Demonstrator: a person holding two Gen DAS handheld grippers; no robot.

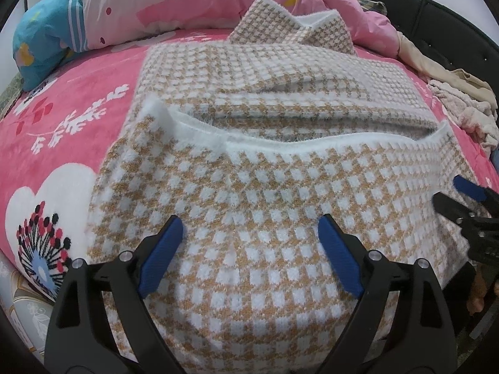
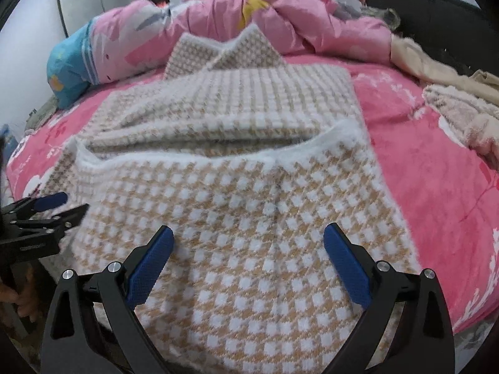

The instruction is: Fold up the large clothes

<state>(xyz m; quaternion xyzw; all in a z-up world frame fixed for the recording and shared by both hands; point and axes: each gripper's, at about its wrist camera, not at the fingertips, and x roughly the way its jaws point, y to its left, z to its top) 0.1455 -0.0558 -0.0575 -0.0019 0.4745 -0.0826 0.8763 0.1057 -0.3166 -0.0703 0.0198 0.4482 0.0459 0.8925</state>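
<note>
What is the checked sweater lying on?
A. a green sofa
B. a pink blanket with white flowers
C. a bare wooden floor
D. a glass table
B: the tan-and-white checked sweater lies spread on a pink blanket printed with white flowers, which shows on both sides of it.

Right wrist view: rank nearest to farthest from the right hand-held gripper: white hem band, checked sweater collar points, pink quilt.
From the right hand-held gripper:
1. White hem band, just ahead, mid-frame.
2. Collar points, at the sweater's far end.
3. Pink quilt, heaped behind along the top.
</note>
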